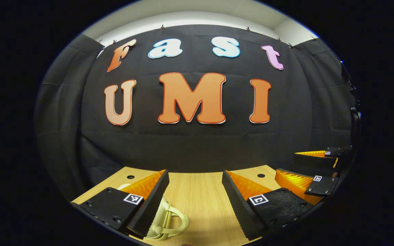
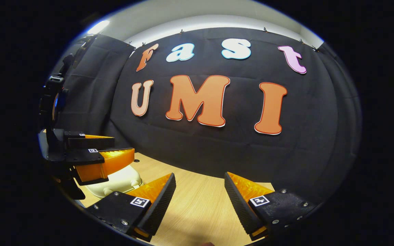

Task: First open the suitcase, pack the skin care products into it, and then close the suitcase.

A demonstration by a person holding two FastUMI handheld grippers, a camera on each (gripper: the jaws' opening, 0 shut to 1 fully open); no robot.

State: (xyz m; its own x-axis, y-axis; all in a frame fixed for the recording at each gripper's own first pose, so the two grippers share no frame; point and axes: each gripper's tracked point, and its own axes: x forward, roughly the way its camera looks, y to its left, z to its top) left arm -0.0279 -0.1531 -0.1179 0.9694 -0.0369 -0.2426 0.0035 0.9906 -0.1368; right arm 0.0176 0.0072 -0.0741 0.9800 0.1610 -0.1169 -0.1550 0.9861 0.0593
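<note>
Suitcase [image 2: 120,182] looks like the small cream-coloured hard case sitting on the wooden table [image 1: 197,201], low and to the left in the right gripper view, with the other tool hanging just above it. In the left gripper view a cream handle [image 1: 169,222] pokes out beside the left finger at the bottom edge, probably part of the same case, hard to be sure

Left gripper [image 1: 197,201] has its tongs wide apart, nothing between them, only bare table. Right gripper [image 2: 200,203] likewise wide, holding nothing, pointed at bare table and the black cloth wall. Each tool also appears side-on in the other's view, tongs look spread there too

Case appears closed as far as can be told, only its top and one end are visible, partly hidden by the tool in front. No skin care products can be made out anywhere, so where they sit cannot be told

Progress judgement: right at the start. Nothing opened, nothing packed, nothing gripped. All three steps are left: open the case, load the products, close it. Left tool is nearest the case, so it seems the likelier one to go for the lid or handle first, with the right tool free to steady the case
</note>
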